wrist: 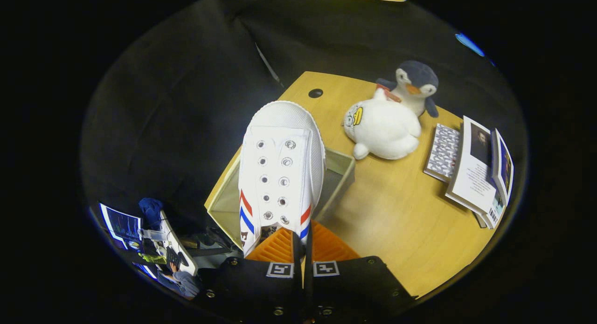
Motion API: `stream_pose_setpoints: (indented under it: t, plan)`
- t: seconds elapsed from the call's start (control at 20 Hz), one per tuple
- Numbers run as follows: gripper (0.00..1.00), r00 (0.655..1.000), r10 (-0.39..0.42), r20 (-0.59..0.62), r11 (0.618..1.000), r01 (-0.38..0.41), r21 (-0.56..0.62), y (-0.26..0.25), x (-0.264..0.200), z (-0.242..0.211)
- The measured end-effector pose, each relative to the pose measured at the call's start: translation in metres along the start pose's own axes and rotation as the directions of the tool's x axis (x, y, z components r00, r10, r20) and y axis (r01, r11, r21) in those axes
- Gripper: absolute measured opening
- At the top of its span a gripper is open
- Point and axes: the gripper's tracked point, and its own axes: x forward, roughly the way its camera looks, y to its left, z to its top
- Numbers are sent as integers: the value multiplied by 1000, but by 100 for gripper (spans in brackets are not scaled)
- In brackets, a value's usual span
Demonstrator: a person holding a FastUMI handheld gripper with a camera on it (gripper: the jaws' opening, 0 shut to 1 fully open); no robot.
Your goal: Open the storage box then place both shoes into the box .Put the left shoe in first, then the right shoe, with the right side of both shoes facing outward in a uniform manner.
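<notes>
Tabletop (396, 212): light wood, runs from the centre to the lower right of the frame, with a dark round hole (315, 93) near its far edge, upper centre.

Storage box (338, 172): grey-beige, open top, sits at the tabletop's left edge, centre frame. Mostly hidden behind the shoe; its right wall and near-left wall are visible.

Shoe (281, 170): white sneaker, red and blue stripes on both sides near the heel end, eyelets with no laces. Toe points away, toward the upper centre. It hangs above the box opening; whether it touches the box can't be told.

Hand-held gripper (302, 242): bottom centre, fingers nearly together, pinching the heel end of the shoe between them.

White plush toy (382, 128): lying on the tabletop right of the box, upper right of centre. Penguin plush (415, 86): just behind it, touching.

Books (475, 168): a small pile at the right edge of the tabletop, with a patterned one (443, 151) on the pile's left side.

Lower left, off the tabletop: a screen (122, 226) and a person's sleeve (184, 282), small and distorted.
</notes>
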Motion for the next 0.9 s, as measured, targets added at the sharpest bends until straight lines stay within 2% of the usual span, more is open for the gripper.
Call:
stream_pose_setpoints:
  t: [0.3, 0.55, 0.75, 0.9]
  plan:
    - [1, 996, -30, -86, 999, 28, -24, 16, 52, -2]
    - [1, 989, -46, -137, 998, 41, -39, 25, 76, -6]
    - [1, 979, -121, -166, 992, 113, -59, 10, 99, -14]
    - [1, 977, -116, -181, 993, 110, -44, 15, 105, -22]
